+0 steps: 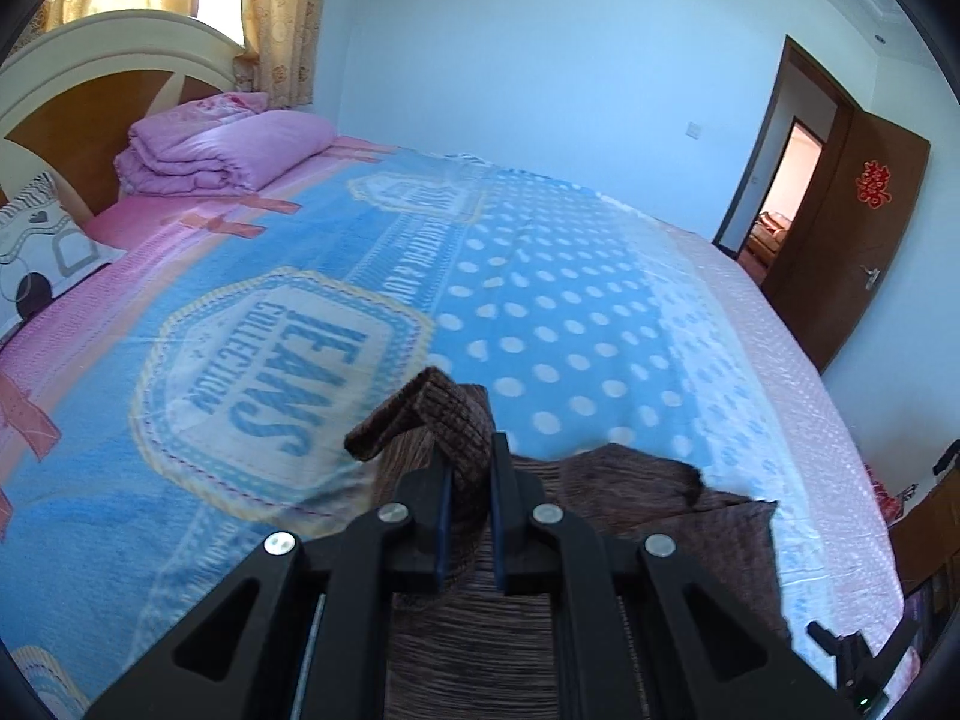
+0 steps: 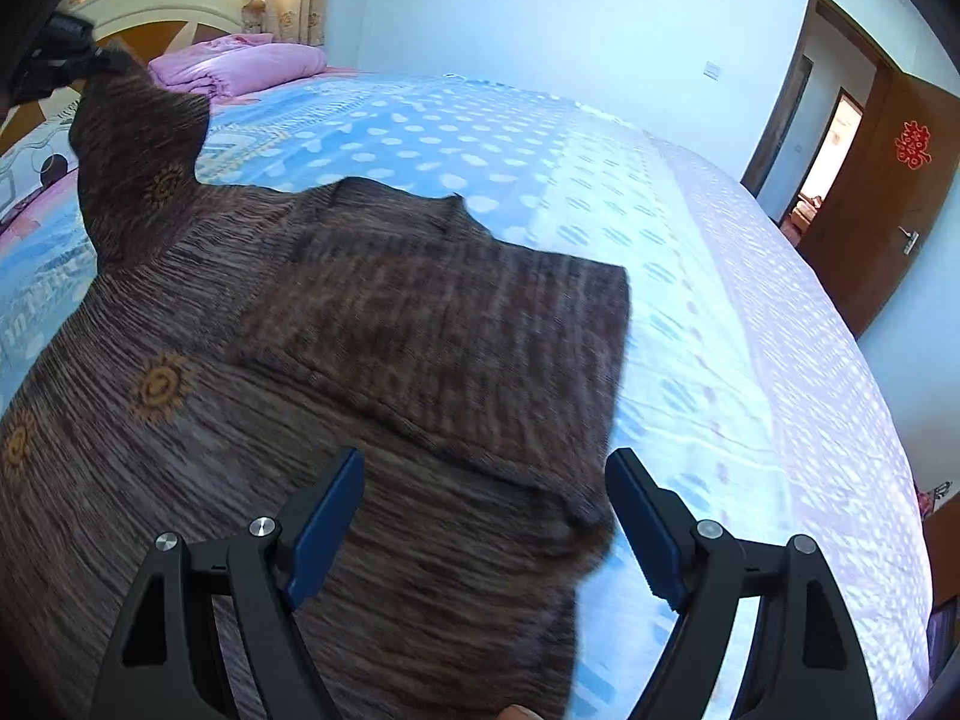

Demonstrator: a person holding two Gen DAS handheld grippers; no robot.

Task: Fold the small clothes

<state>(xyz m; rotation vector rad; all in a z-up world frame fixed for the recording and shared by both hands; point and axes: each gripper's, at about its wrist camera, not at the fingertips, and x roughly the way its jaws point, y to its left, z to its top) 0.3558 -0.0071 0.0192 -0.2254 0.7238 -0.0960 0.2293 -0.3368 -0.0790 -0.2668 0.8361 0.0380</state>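
Left tool [image 1: 468,480] pinches the ribbed cuff [image 1: 444,414] of the brown knitted sweater [image 2: 372,324] lying on the blue dotted bed cover [image 2: 480,126]; right tool [image 2: 483,516] hovers spread, empty. Carry the sleeve across flat, avoiding bunching.

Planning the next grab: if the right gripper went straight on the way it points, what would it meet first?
Most likely the brown sweater on the bed: the right gripper hangs open above its folded part, though depth is unclear.
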